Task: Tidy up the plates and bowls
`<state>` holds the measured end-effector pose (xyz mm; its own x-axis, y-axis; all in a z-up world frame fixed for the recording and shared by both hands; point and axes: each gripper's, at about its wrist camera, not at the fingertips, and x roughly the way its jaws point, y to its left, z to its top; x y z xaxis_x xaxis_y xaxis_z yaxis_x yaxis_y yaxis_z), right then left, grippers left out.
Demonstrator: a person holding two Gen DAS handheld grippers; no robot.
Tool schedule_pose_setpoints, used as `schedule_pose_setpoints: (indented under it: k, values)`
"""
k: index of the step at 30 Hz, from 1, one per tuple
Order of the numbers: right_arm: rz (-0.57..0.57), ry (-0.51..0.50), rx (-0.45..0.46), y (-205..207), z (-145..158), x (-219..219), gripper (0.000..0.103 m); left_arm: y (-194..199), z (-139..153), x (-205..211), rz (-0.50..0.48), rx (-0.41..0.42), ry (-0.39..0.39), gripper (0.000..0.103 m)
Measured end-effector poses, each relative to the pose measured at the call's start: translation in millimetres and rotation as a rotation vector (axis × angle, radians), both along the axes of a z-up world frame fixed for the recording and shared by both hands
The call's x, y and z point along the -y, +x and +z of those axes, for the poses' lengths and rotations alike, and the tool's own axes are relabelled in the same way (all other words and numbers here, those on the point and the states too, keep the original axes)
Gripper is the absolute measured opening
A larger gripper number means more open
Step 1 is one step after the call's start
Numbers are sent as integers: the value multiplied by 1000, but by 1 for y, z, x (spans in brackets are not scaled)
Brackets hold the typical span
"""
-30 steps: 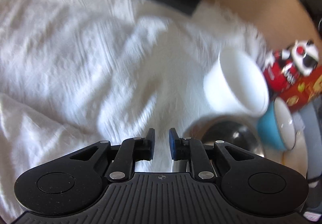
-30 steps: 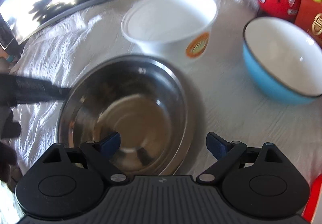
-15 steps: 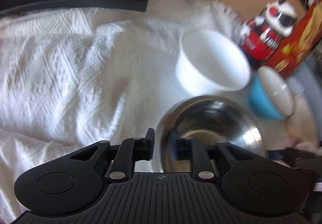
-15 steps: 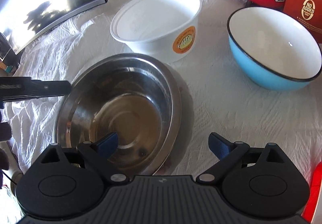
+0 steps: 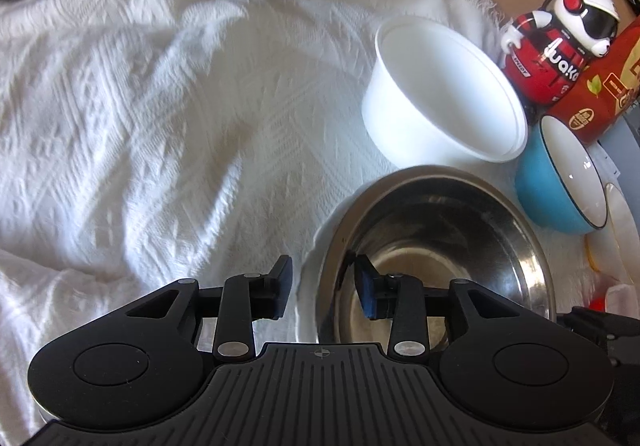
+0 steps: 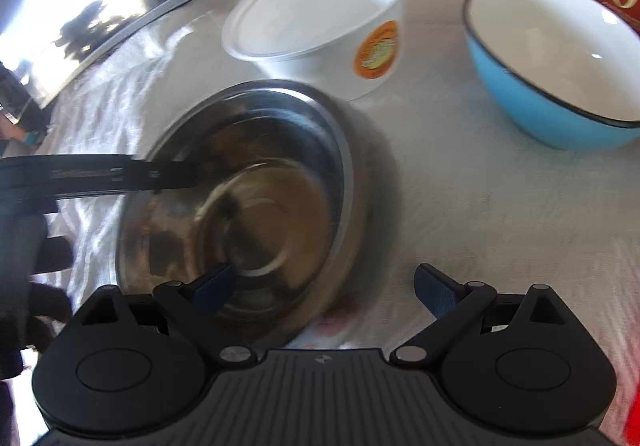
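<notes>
A steel bowl rests on the white cloth, with a white plate rim showing under its left side. Behind it stand a white plastic bowl and a blue bowl. My left gripper straddles the steel bowl's left rim; its jaws are opening and the pads stand clear of the metal. In the right wrist view it shows as a dark bar. My right gripper is open wide over the bowl's near right edge, touching nothing.
A red mascot figure and a red box stand behind the bowls. A dark screen lies at the far left. More white dishes sit at the right edge. The rumpled white cloth spreads to the left.
My left gripper swung from the bare cloth over to the steel bowl, and its jaws went from shut to open around the rim. The right gripper barely shifted.
</notes>
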<state>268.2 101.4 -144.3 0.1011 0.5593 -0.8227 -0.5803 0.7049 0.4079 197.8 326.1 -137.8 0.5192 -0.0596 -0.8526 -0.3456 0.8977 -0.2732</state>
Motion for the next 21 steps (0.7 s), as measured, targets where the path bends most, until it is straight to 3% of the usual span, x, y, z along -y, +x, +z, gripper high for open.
schedule_pose_setpoints:
  k: [5, 12, 21]
  values:
    - [69, -16, 37, -11, 5, -10, 93, 4, -8, 4, 22, -21, -20, 37]
    - [0, 66, 3, -1, 13, 14, 90, 23, -5, 17, 28, -72, -18, 37]
    - [-81, 50, 27, 6, 13, 31, 90, 38, -8, 30, 32, -65, -39, 36]
